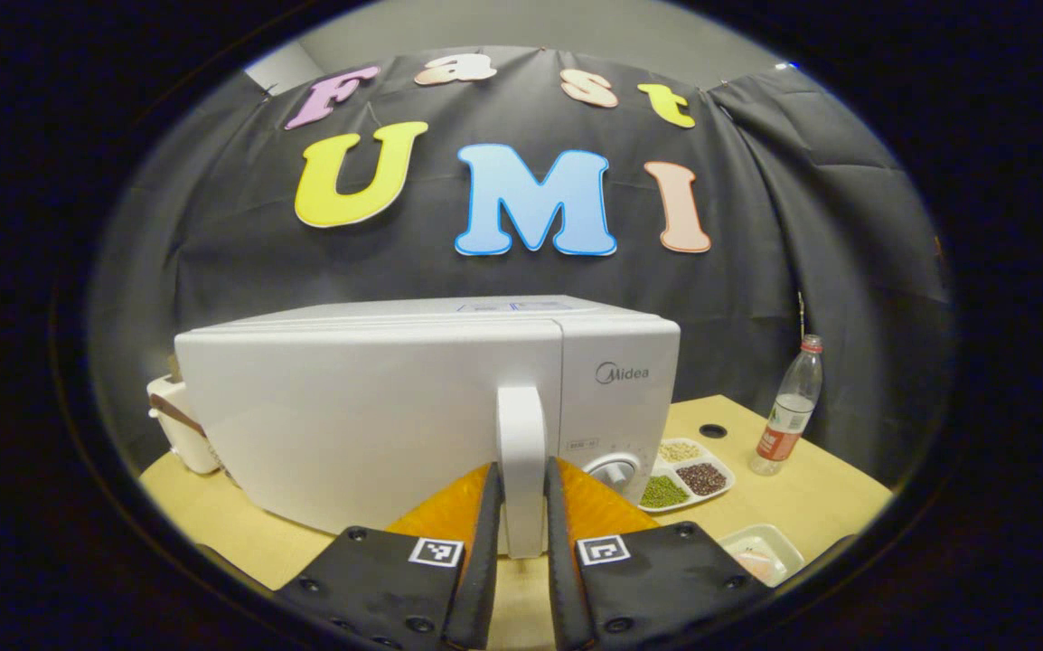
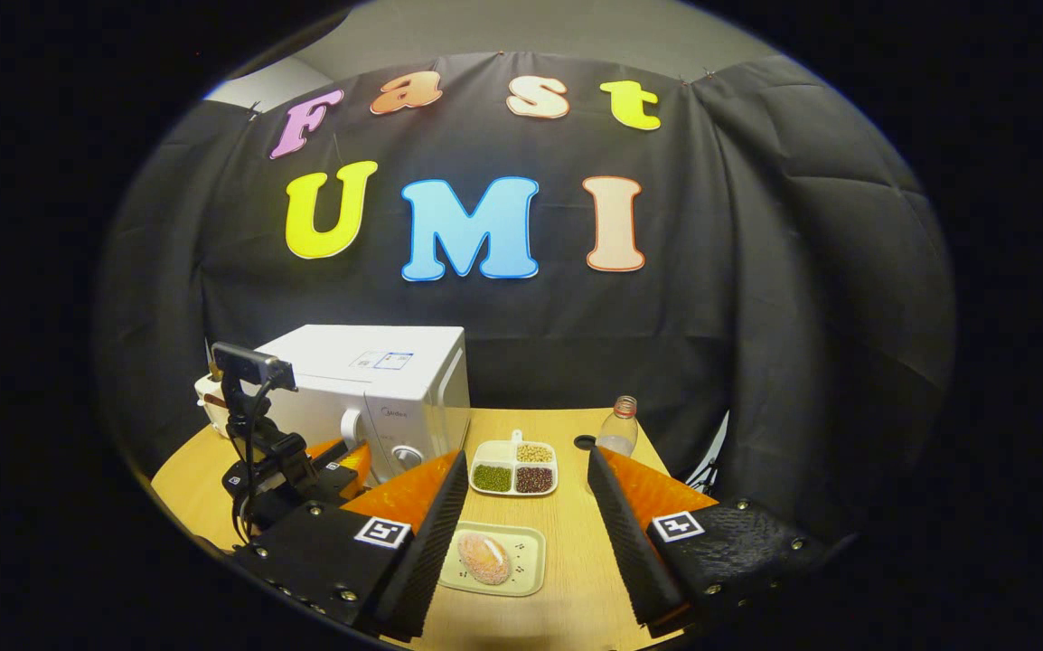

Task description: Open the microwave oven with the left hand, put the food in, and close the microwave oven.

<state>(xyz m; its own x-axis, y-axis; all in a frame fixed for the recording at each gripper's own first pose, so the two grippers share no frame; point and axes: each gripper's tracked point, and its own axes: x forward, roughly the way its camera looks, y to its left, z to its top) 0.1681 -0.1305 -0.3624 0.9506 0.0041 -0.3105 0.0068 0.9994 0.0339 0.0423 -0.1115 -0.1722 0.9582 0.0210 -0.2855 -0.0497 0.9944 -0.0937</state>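
With its fingers closed on the white door handle [image 1: 521, 466], my left gripper [image 1: 521, 506] clamps the microwave [image 1: 377, 416], door shut. My right gripper [image 2: 521, 506] hangs wide apart, empty, over the food [image 2: 483, 558] on its tray [image 2: 526, 551]; food type unclear.

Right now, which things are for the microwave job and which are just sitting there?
For the job: microwave, its handle, left gripper shut on that handle, bun on its tray, right gripper open above it.

Just sitting: bean dish, bottle, white box.
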